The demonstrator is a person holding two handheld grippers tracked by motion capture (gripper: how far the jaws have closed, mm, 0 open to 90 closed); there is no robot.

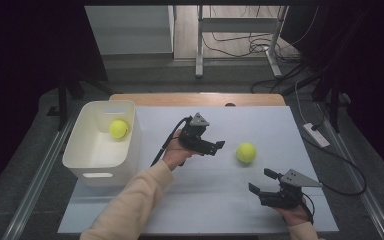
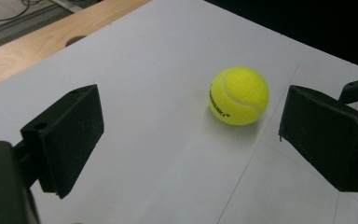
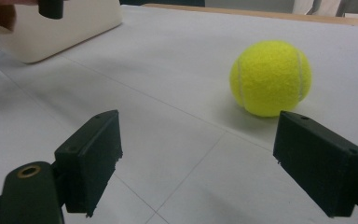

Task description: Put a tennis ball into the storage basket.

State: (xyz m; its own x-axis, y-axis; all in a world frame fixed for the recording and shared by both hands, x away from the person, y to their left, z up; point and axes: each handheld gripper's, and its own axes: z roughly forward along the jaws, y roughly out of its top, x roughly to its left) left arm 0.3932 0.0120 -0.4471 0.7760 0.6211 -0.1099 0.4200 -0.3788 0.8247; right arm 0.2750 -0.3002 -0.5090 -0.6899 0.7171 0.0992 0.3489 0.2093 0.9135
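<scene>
One tennis ball [image 1: 118, 129] is already lodged in the white bin [image 1: 130, 150]. A second tennis ball [image 1: 246, 152] remains on the table sheet [image 1: 205, 200], ungripped. The left gripper [image 1: 220, 146] is held wide open just beside it, empty. The right gripper [image 1: 261, 181] is likewise wide open, empty, near it.

This looks like a lab or test room set up for recording. A white sheet [image 1: 205, 200] covers a wooden table [image 1: 195, 99], and dark curtains [image 1: 25, 60] hang on either side of that table. Behind the table stands a metal frame on legs [image 1: 237, 40], with loose cables [image 1: 260, 47] lying on the floor around it. To the table's right, a white power strip [image 1: 316, 135] sits on grey carpet [image 1: 20, 165].
</scene>
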